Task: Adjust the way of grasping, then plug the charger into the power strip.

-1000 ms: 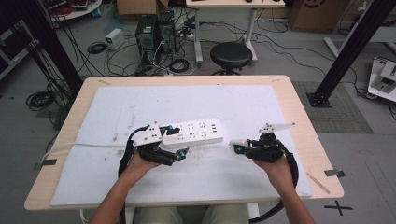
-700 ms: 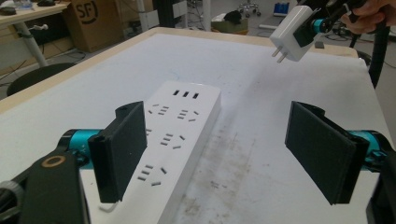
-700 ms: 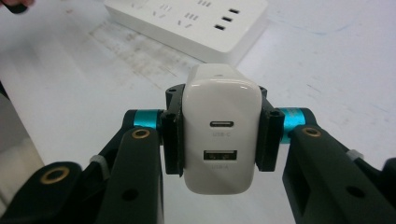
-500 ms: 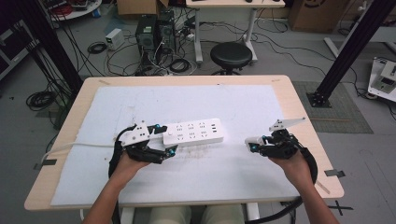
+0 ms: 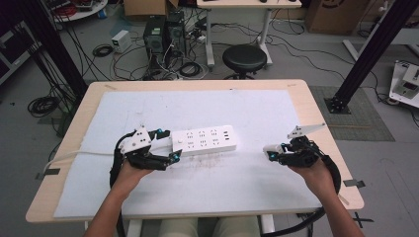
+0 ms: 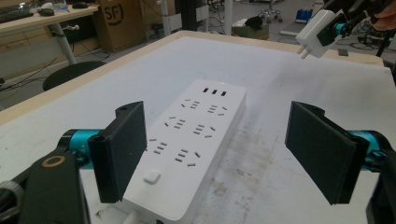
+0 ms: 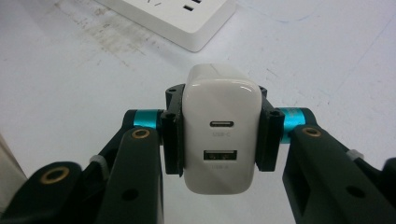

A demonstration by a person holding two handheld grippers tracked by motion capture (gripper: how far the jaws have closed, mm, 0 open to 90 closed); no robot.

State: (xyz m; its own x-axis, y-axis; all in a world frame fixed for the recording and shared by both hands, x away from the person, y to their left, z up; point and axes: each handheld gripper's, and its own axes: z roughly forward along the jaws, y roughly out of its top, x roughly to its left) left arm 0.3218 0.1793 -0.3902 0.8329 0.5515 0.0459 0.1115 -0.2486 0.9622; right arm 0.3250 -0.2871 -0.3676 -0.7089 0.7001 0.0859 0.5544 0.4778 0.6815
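power strip [image 5: 203, 141] on mat [image 5: 247, 197] mid-table, left gripper [image 5: 167, 146] at its left end, charger [image 5: 271, 150] right, well apart

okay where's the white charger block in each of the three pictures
High view: charger right of centre, in the right claw.
Left gripper view: charger top right, held aloft.
Right gripper view: charger centre, clamped between the jaws.
Shared landmark: white power strip.

A cardboard box [image 6: 112, 21] — far beyond the left claw, past the table edge — bears the letters "SF"; the charger's port labels are too faint to read.
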